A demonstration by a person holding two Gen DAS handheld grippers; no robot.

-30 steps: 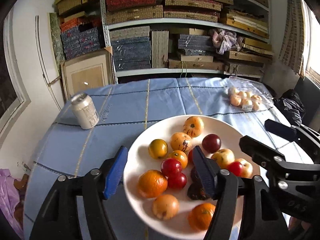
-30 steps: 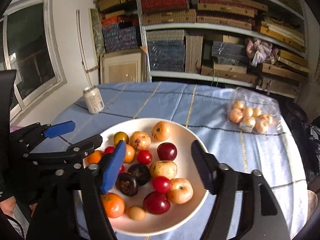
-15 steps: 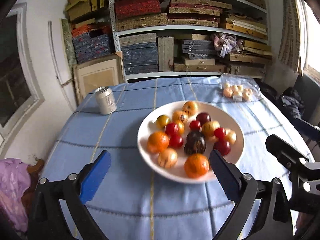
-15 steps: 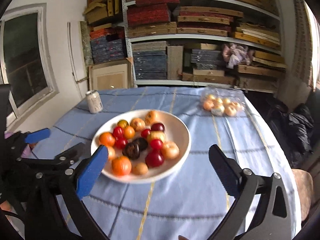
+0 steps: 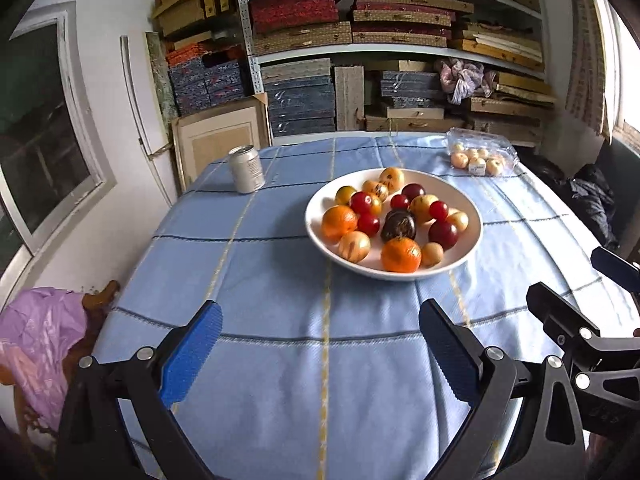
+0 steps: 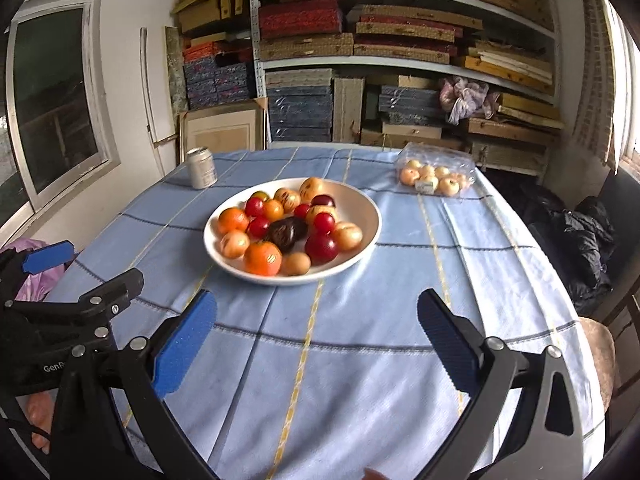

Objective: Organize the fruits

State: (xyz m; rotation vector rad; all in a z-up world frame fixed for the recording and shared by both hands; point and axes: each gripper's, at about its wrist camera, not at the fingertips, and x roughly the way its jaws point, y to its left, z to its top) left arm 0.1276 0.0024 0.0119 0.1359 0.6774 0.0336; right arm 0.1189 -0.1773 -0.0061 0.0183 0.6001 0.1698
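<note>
Both the left gripper and right gripper gape wide, apparently holding nothing.

Soft daylight enters from a window on the far right, blown out to white glare. The plate casts a faint shadow toward the near left. Both views are sharp centrally, with fisheye bending and dark vignetted corners.
</note>
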